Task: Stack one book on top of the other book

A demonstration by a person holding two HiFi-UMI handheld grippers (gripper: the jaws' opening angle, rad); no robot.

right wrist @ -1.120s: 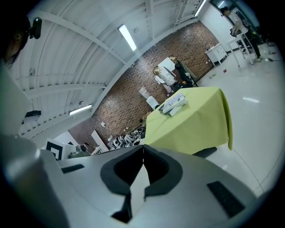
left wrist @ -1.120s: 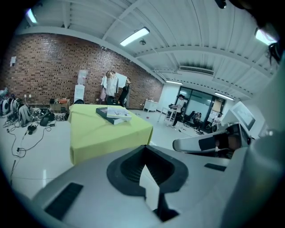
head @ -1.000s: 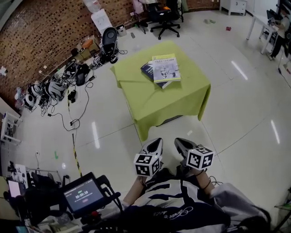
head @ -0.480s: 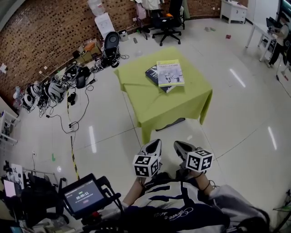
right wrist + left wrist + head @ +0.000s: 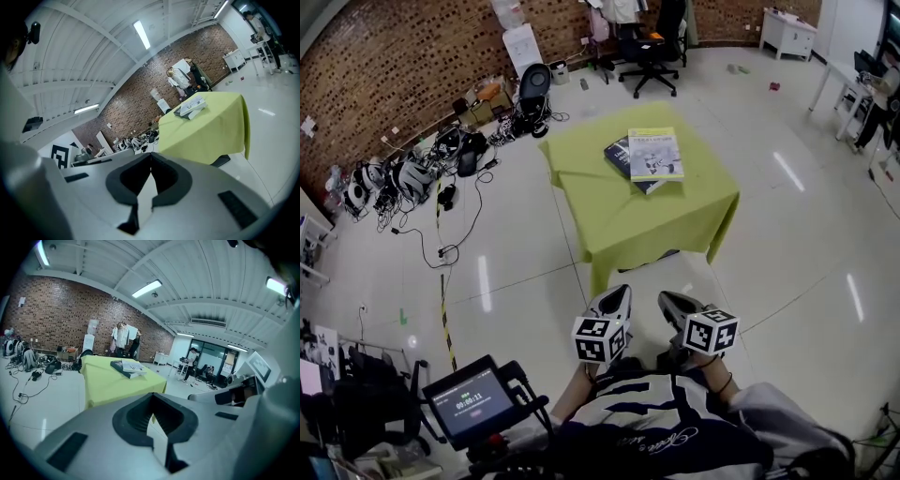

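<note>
A table under a green cloth (image 5: 656,220) stands on the floor some way ahead of me. On it a light-covered book (image 5: 654,154) lies on top of a dark book (image 5: 622,153), covering most of it. Both grippers are held close to the person's body, well short of the table: the left gripper (image 5: 617,298) and the right gripper (image 5: 667,302), each shut with nothing in it. The left gripper view shows the stacked books (image 5: 129,367) beyond its shut jaws (image 5: 151,401). The right gripper view shows the books (image 5: 191,107) on the cloth (image 5: 211,131).
Cables, helmets and gear (image 5: 422,173) litter the floor along the brick wall at the left. An office chair (image 5: 649,37) stands behind the table. A device with a screen (image 5: 471,401) sits at the lower left. Striped tape (image 5: 448,309) runs across the tiles.
The table and books have drifted slightly down and right in the head view. Both grippers stay shut in nearly the same place by the body.
</note>
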